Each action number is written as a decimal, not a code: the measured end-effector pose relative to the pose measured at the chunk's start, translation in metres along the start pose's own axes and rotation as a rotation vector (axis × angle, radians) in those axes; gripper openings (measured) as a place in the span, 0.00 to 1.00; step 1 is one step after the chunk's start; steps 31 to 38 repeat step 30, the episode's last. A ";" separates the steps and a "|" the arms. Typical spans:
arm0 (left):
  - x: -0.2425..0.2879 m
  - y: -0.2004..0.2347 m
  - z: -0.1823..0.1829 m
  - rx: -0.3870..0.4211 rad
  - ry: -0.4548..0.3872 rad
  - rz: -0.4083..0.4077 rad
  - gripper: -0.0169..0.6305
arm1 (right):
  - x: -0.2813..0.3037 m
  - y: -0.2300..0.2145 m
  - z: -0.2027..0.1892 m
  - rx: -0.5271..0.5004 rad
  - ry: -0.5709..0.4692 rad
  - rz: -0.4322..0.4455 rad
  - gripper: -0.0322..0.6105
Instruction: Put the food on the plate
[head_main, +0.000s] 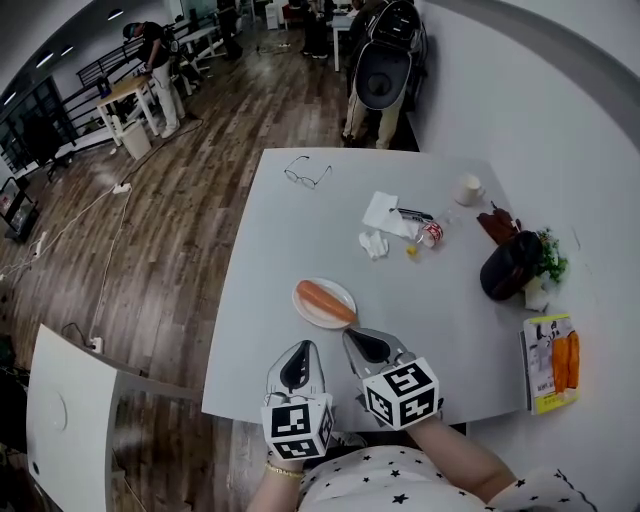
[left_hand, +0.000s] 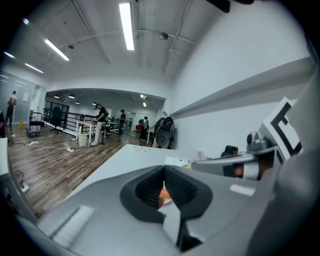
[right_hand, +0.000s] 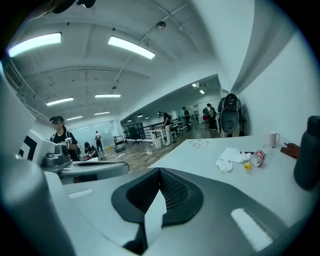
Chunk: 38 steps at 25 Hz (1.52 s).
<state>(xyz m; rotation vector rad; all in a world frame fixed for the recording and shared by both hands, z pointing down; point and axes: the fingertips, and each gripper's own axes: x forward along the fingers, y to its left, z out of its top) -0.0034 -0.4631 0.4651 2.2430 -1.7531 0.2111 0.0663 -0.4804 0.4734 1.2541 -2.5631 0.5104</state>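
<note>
An orange sausage-like piece of food (head_main: 325, 300) lies on a small white plate (head_main: 304, 306) in the middle of the white table (head_main: 300, 220). Both grippers hover over the table's near edge, just short of the plate. The left gripper (head_main: 302, 347) is shut with nothing in it. Through the slit between its jaws in the left gripper view (left_hand: 163, 169), a sliver of the orange food (left_hand: 161, 198) shows. The right gripper (head_main: 361, 336) sits beside it, a little nearer the plate. Its jaws (right_hand: 160, 172) are shut and hold nothing.
Glasses (head_main: 306, 174) lie at the far left of the table. Tissues (head_main: 383, 213), a tipped can (head_main: 431, 234), a yellow cap (head_main: 411, 251) and a mug (head_main: 469, 188) lie beyond the plate. A black bag (head_main: 508, 265), greenery (head_main: 549, 257) and a food package (head_main: 551, 362) are at right.
</note>
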 end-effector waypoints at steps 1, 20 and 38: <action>-0.002 -0.001 0.001 0.003 -0.002 -0.002 0.04 | -0.002 0.001 -0.001 0.002 -0.001 -0.003 0.05; -0.014 -0.017 0.006 0.035 -0.016 -0.007 0.04 | -0.023 0.015 0.000 -0.036 -0.018 0.010 0.05; -0.014 -0.021 0.010 0.036 -0.029 -0.007 0.04 | -0.026 0.015 0.004 -0.038 -0.027 0.015 0.05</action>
